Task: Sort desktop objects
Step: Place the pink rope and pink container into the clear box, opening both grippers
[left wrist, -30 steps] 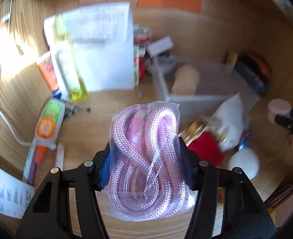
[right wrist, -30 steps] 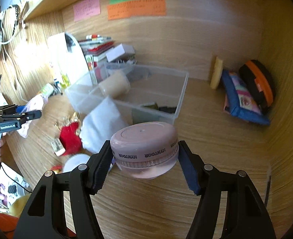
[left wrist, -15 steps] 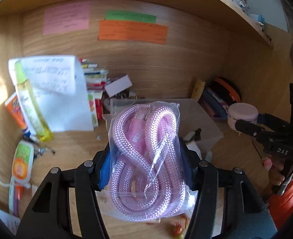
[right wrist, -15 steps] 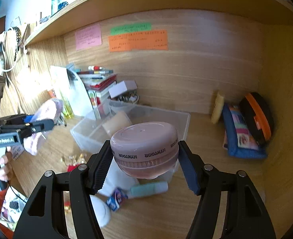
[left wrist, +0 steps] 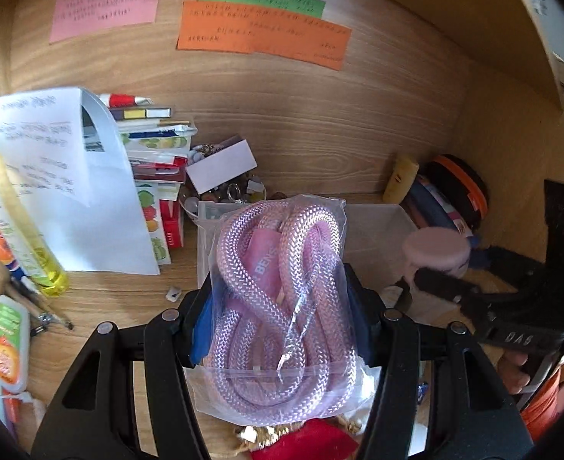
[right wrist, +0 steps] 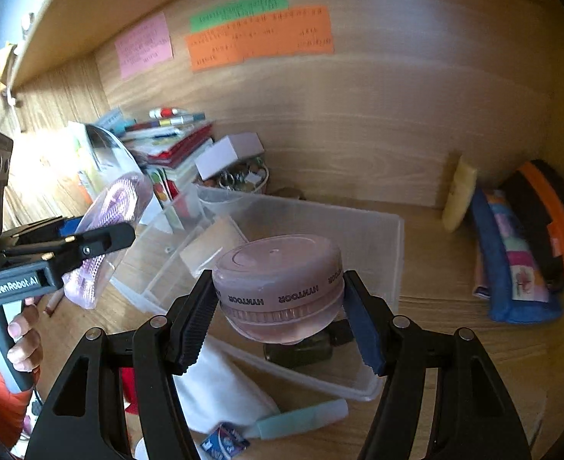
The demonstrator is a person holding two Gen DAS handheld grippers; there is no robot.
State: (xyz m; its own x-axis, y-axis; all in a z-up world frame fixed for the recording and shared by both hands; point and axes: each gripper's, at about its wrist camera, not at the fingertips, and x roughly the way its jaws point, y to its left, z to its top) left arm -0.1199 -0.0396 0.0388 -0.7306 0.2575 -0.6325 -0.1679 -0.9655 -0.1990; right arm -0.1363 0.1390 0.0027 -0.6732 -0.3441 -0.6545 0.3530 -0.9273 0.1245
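Observation:
My left gripper [left wrist: 278,326] is shut on a clear bag of pink rope [left wrist: 282,299] and holds it up in front of the clear plastic bin [left wrist: 381,226]. My right gripper [right wrist: 278,318] is shut on a round pink container [right wrist: 278,283] marked HYNTOOR, held above the near side of the same bin [right wrist: 358,230]. The left gripper with the bag [right wrist: 109,211] shows at the left of the right wrist view. The right gripper with the pink container [left wrist: 435,249] shows at the right of the left wrist view. A beige roll [right wrist: 212,245] lies in the bin.
A paper sheet [left wrist: 63,176], stacked books [left wrist: 155,145], a yellow bottle [left wrist: 25,237] and tubes [left wrist: 9,341] stand left. A pencil case [right wrist: 512,257] and orange-black pouch [right wrist: 550,207] lean at the right. A red pouch [left wrist: 305,441], white cloth [right wrist: 220,387] and teal tube [right wrist: 301,418] lie in front.
Both grippers moved toward the bin with their loads still held. The right gripper now appears closer, beside the bag in the left wrist view.

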